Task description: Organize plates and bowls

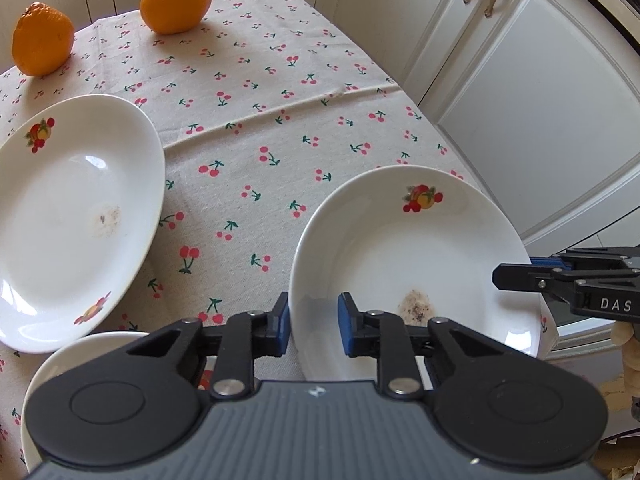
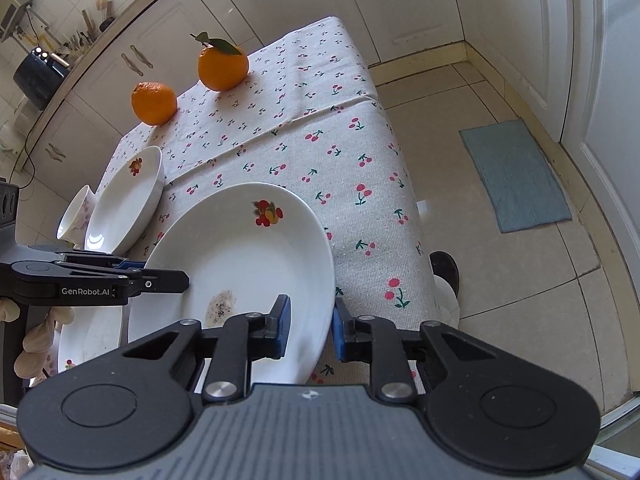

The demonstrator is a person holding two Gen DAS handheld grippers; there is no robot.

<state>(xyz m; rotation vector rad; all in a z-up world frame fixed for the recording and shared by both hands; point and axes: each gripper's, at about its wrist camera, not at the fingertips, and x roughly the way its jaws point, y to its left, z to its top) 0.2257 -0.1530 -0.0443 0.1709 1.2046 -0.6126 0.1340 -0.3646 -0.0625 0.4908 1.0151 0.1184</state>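
Observation:
A white plate with a fruit print and a brown stain (image 1: 416, 256) (image 2: 244, 256) is lifted off the table, held by both grippers. My left gripper (image 1: 313, 326) straddles its left rim, jaws on either side of the edge. My right gripper (image 2: 310, 330) straddles its right rim the same way; it shows in the left wrist view (image 1: 520, 278). A second fruit-print plate (image 1: 76, 216) (image 2: 128, 196) rests at the left. Another white plate (image 1: 76, 356) (image 2: 92, 340) lies below, near the front. A small bowl (image 2: 74, 216) sits behind the second plate.
Two oranges (image 1: 176, 0) (image 1: 42, 38) stand at the far end of the cherry-print tablecloth (image 1: 256, 120). White cabinets (image 1: 540, 100) lie to the right. A blue mat (image 2: 516, 174) is on the tiled floor beside the table.

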